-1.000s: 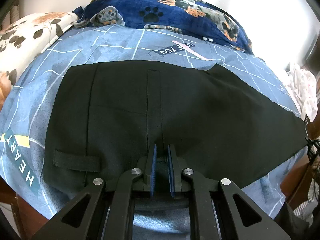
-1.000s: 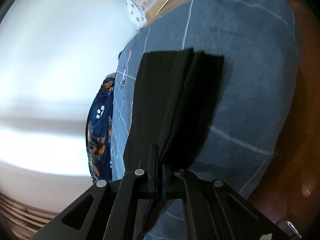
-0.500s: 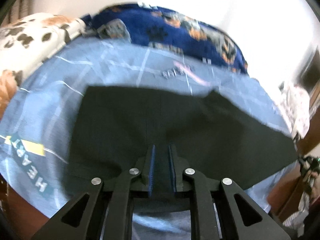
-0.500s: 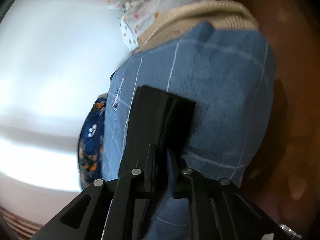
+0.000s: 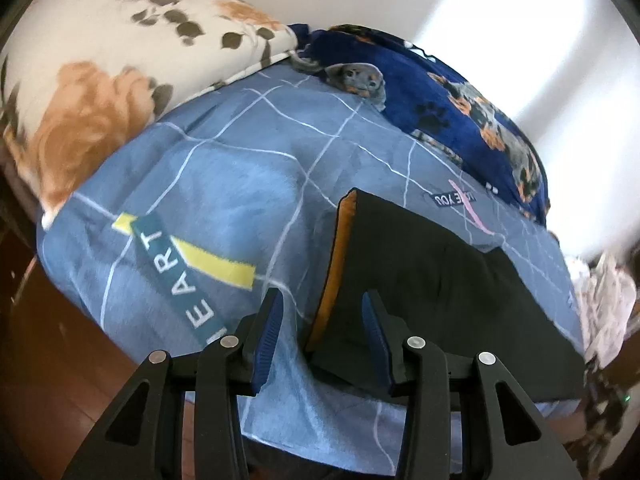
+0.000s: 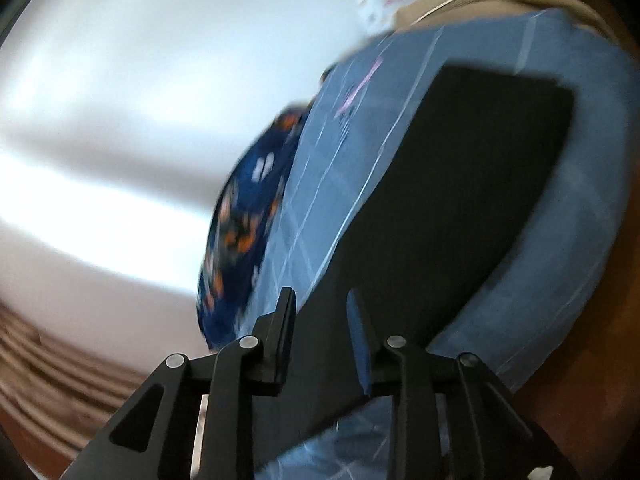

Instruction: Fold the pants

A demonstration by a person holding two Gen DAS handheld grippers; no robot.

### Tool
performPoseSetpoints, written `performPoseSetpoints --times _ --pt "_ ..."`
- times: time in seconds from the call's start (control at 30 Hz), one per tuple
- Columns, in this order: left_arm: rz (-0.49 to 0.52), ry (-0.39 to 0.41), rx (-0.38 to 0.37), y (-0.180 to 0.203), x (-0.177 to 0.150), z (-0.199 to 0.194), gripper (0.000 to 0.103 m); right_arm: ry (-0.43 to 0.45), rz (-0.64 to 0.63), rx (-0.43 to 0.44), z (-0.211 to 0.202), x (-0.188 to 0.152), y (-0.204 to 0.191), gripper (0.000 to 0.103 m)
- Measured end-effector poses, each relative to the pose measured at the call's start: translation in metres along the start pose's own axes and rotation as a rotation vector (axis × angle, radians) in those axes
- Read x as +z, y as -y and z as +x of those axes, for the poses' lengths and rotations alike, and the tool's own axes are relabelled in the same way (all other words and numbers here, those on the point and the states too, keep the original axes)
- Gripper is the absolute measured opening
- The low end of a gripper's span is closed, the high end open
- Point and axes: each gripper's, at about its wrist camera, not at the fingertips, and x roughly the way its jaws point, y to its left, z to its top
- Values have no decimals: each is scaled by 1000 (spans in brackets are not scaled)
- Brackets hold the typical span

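Observation:
The black pants (image 5: 432,292) lie folded on the blue checked bedspread (image 5: 224,184), with an orange lining strip (image 5: 334,268) showing along their left edge. My left gripper (image 5: 320,320) is open and empty, its jaws straddling that near left edge just above the bed. In the right wrist view the pants (image 6: 452,200) stretch away as a long dark panel. My right gripper (image 6: 320,316) is open and empty over their near end.
A floral pillow (image 5: 104,80) lies at the far left and a navy dog-print blanket (image 5: 440,96) at the back. White patterned cloth (image 5: 604,296) sits at the right edge. Brown wooden floor (image 5: 44,344) lies below the bed. A white wall (image 6: 140,100) fills the right view's left side.
Both grippers have opened and let go of the pants. The waist half has been folded over, so the pants lie narrower. The left gripper has swung left.

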Motion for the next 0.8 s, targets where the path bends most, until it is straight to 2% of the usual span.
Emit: performPoseSetpoints --times 0.1,0.17,0.23,0.3,0.37,0.57,0.8 --pt "95 32 13 18 -7 -7 43 18 44 -14 4 -4 12 27" --pt "198 52 14 39 -12 -10 43 81 133 -21 -10 2 36 27" --pt "259 51 -6 57 -15 -8 44 159 222 -8 -32 9 61 27" --pt "303 35 -25 71 -20 -3 55 237 291 -6 -57 14 82 27" --pt "341 25 -32 85 -25 2 56 290 325 -10 -77 22 98 27" --pt "393 -9 -32 105 -33 12 56 318 328 -36 -95 47 116 27" --pt "355 -26 -28 102 -35 16 56 301 305 -96 -78 69 119 32"
